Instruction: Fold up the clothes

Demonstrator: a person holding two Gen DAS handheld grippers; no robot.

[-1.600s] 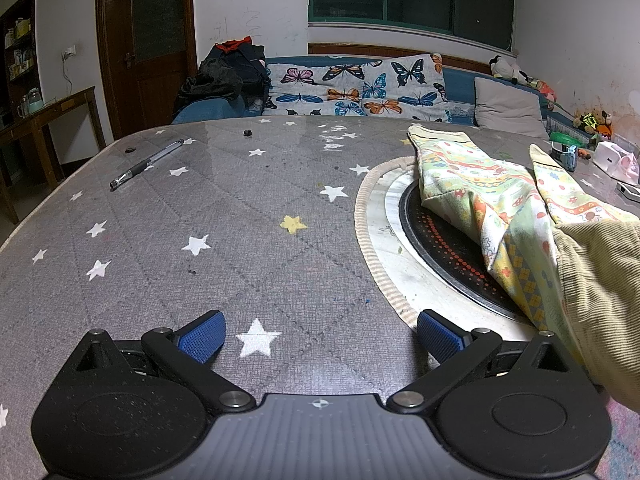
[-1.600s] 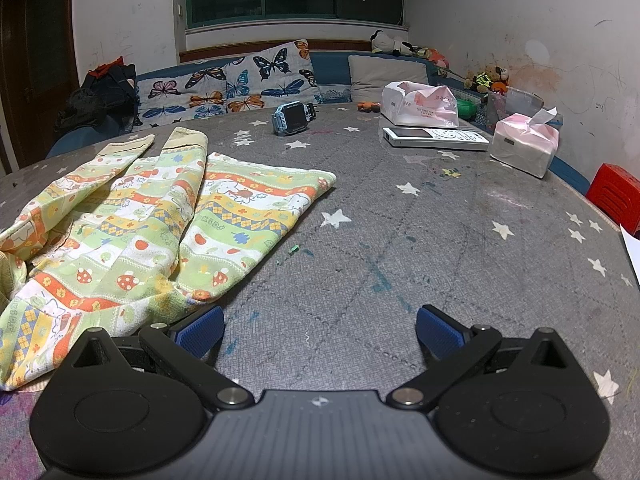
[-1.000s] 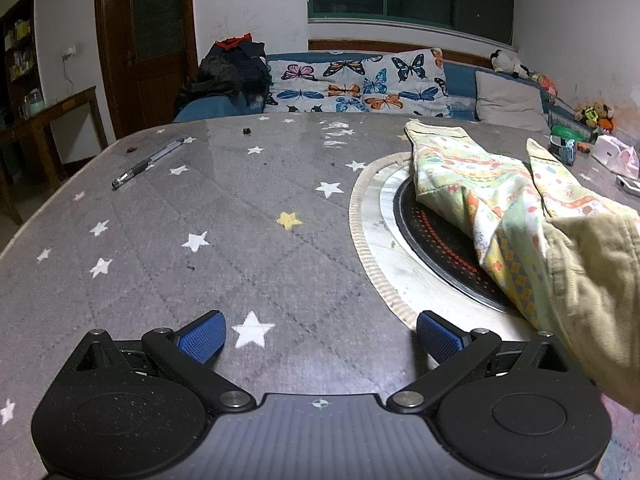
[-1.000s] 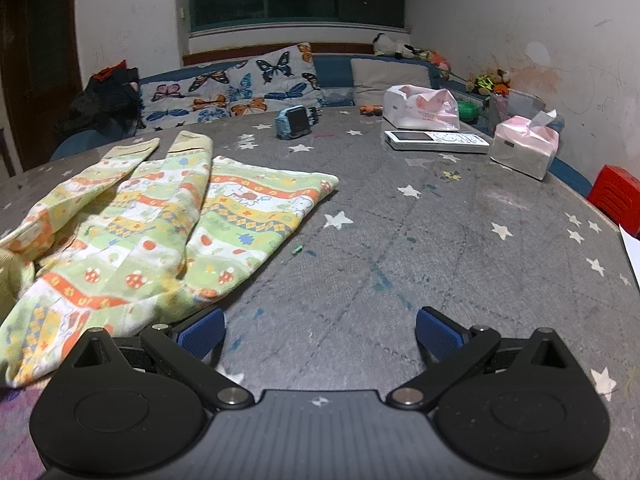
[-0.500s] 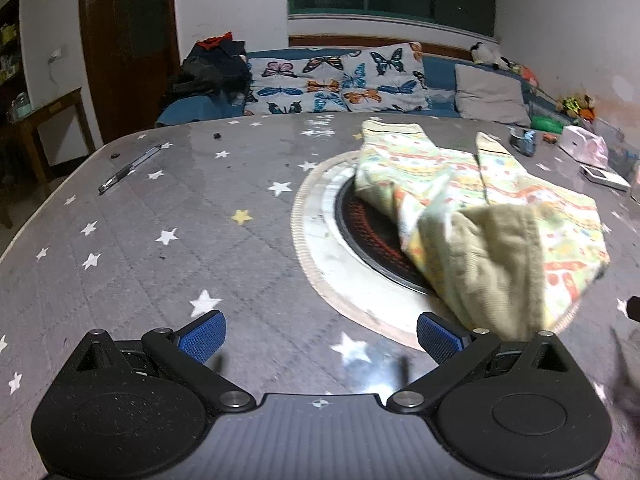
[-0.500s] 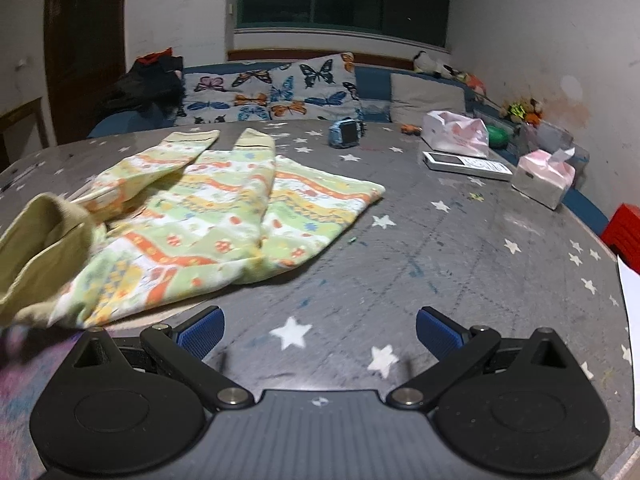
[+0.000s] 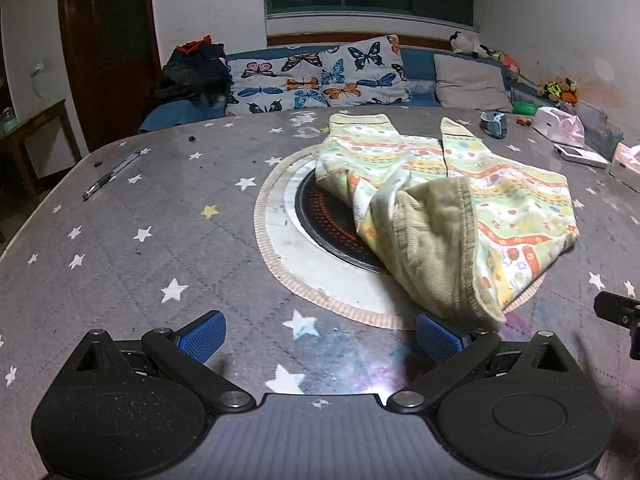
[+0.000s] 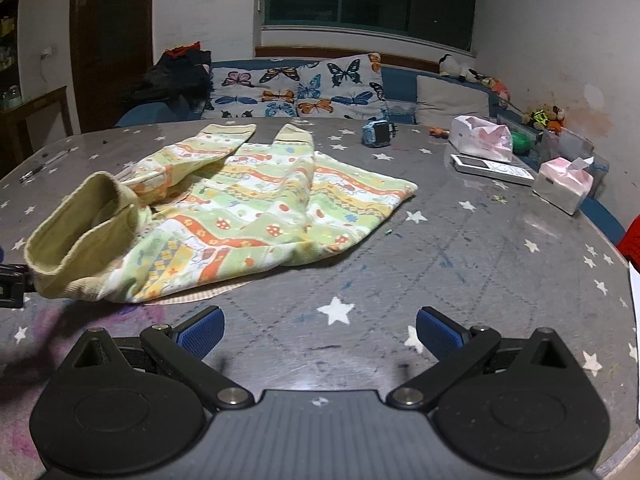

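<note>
A pair of small patterned green, yellow and orange trousers (image 7: 500,204) lies on the grey star-print table, legs pointing away, with its khaki ribbed waistband (image 7: 448,256) rumpled open toward me. My left gripper (image 7: 320,334) is open and empty, just short of the waistband, whose hem lies near its right finger. In the right wrist view the trousers (image 8: 272,208) spread ahead and left, the waistband (image 8: 80,236) at far left. My right gripper (image 8: 318,334) is open and empty over bare table in front of the trousers.
A round black hotplate with a white ring (image 7: 304,240) is set in the table under the trousers. A pen (image 7: 108,176) lies far left. A blue watch (image 8: 378,134), tissue packs (image 8: 480,138) (image 8: 564,184) and a remote (image 8: 494,170) sit at right. A sofa stands beyond.
Both grippers have pulled back toward the near table edge and turned toward the middle, so more of the trousers is in view. Both stay open and empty.
</note>
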